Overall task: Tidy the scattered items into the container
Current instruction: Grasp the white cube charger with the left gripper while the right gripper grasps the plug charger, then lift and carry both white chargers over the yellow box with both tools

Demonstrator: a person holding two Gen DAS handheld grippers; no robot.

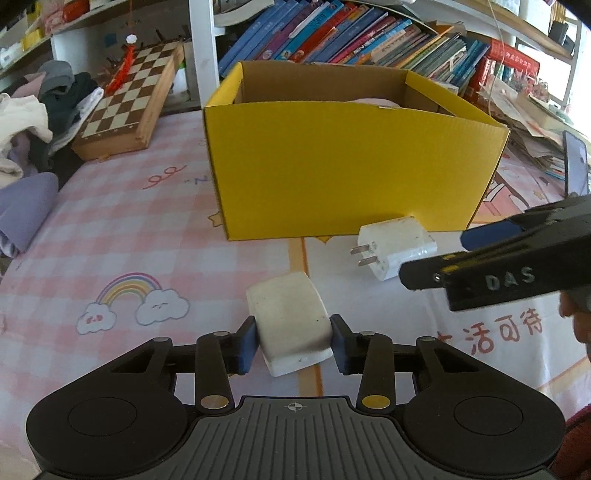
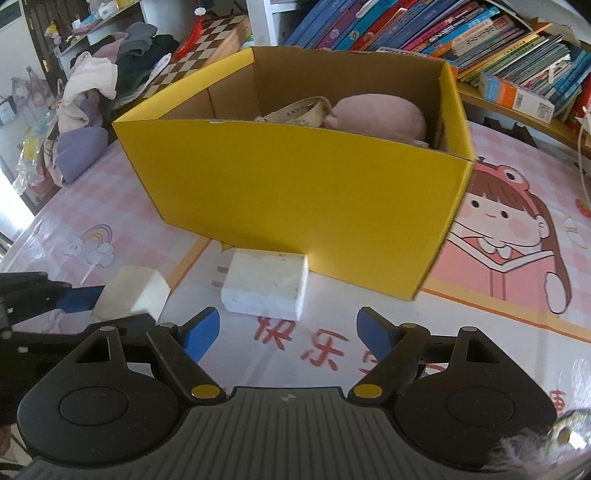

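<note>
My left gripper (image 1: 293,341) is shut on a white block (image 1: 291,319), its blue pads pressed to both sides, low over the tablecloth. In the right wrist view the block (image 2: 135,295) shows at the left in the left gripper's fingers (image 2: 79,299). A white plug charger (image 1: 395,245) lies on the cloth in front of the yellow cardboard box (image 1: 343,166). My right gripper (image 2: 284,332) is open and empty, just short of the charger (image 2: 267,282). The box (image 2: 295,184) holds a pink soft item (image 2: 380,114) and a cream strap.
A chessboard (image 1: 129,103) and a pile of clothes (image 1: 33,122) lie at the back left. Shelves of books (image 1: 351,33) stand behind the box. A phone (image 1: 576,166) stands at the right. The tablecloth (image 2: 517,229) has cartoon prints.
</note>
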